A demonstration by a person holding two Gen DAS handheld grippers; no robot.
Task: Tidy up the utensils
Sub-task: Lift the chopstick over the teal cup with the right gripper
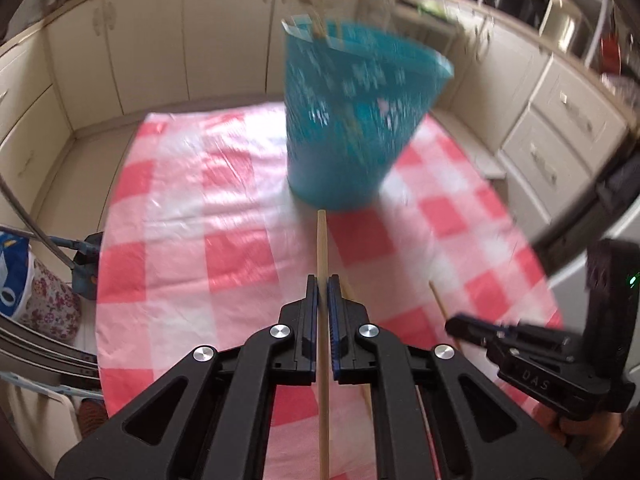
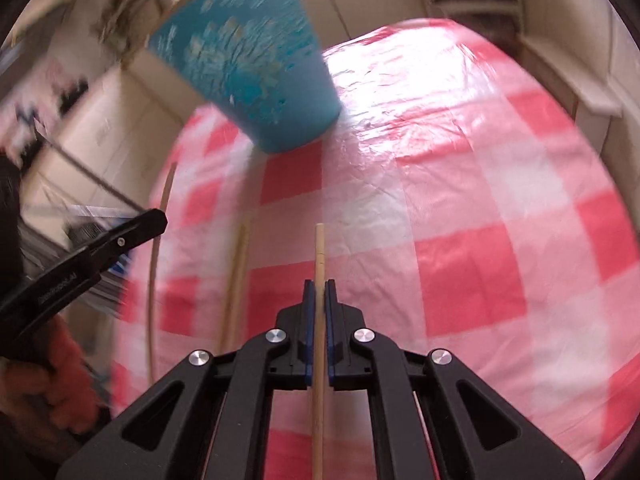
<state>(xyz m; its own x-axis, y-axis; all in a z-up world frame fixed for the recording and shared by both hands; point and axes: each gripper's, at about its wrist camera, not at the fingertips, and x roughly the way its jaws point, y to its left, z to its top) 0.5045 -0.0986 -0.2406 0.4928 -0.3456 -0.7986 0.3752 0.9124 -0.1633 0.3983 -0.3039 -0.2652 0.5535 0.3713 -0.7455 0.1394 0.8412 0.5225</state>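
A teal perforated utensil holder (image 1: 352,120) stands on the pink-and-white checked tablecloth (image 1: 208,208), with sticks showing at its rim; it also shows blurred in the right wrist view (image 2: 256,60). My left gripper (image 1: 322,286) is shut on a wooden chopstick (image 1: 321,240) that points toward the holder's base. My right gripper (image 2: 319,286) is shut on another wooden chopstick (image 2: 319,252). The right gripper also shows at the right edge of the left wrist view (image 1: 520,344). The left gripper's finger (image 2: 120,236) shows in the right wrist view.
Another chopstick (image 2: 238,276) lies on the cloth left of my right gripper. A chopstick tip (image 1: 438,300) shows near the right gripper in the left wrist view. Cream cabinets (image 1: 160,40) and drawers (image 1: 560,132) surround the table. A floral bag (image 1: 44,300) sits at the left.
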